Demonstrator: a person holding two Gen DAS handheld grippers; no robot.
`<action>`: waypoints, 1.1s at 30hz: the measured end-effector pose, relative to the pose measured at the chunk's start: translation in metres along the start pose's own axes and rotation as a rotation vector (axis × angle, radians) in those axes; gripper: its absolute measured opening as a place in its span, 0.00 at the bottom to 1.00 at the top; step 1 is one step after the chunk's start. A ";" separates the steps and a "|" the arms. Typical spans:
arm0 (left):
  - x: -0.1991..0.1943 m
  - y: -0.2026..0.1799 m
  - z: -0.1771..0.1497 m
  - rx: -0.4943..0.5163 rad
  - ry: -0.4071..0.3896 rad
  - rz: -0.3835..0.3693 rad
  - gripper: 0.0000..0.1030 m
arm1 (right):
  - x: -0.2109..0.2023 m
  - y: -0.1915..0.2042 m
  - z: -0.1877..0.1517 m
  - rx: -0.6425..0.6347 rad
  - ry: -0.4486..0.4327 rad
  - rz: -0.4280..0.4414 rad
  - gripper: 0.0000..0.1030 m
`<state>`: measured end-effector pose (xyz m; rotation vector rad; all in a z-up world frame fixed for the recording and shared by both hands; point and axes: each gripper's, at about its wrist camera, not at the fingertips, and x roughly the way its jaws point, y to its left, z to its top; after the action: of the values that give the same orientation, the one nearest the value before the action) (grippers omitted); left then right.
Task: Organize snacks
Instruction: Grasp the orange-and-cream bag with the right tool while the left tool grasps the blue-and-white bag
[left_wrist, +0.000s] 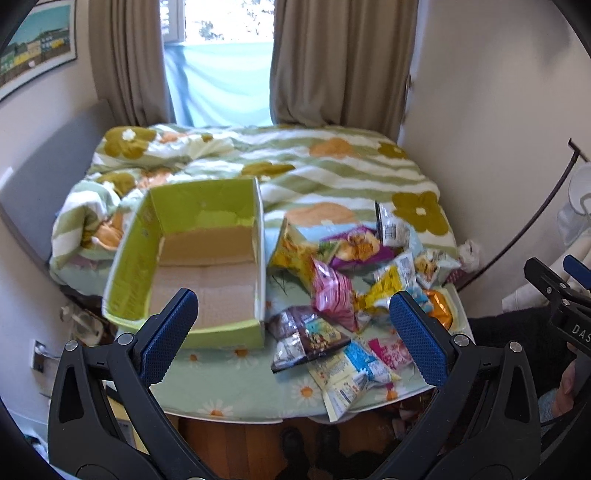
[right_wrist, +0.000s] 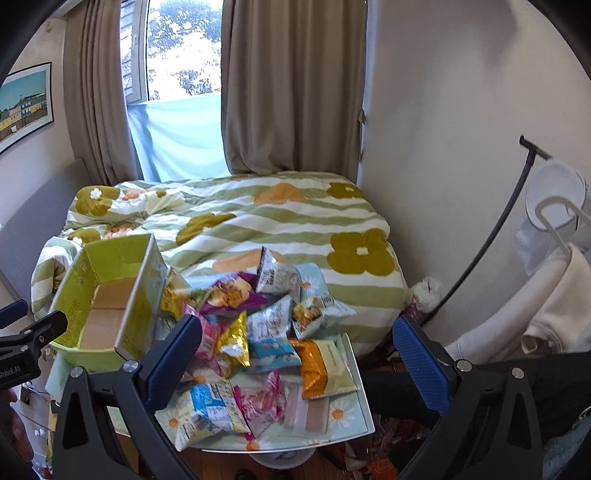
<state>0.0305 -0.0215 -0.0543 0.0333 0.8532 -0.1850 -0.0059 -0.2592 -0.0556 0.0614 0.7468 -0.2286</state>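
The green box (left_wrist: 207, 258) at the counter's (left_wrist: 236, 398) left edge holds nothing yet. Every snack bag (left_wrist: 328, 291) lies piled beside it. Left gripper (left_wrist: 291, 332) and right gripper (right_wrist: 299, 354) gape wide, holding nothing.

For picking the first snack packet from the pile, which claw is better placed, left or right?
Probably the right claw. It is open and frames the snack pile, while the open left claw sits partly before the empty green box, so it suits steadying the box better.
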 end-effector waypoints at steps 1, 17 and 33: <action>0.009 -0.003 -0.006 -0.004 0.029 -0.001 0.99 | 0.005 -0.003 -0.006 0.002 0.013 -0.001 1.00; 0.152 -0.053 -0.093 -0.203 0.376 -0.027 0.99 | 0.131 -0.042 -0.099 -0.054 0.247 0.120 1.00; 0.242 -0.072 -0.127 -0.278 0.504 0.055 0.99 | 0.216 -0.055 -0.094 -0.139 0.291 0.163 1.00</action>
<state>0.0785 -0.1151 -0.3162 -0.1631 1.3730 -0.0018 0.0725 -0.3397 -0.2701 0.0232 1.0405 -0.0103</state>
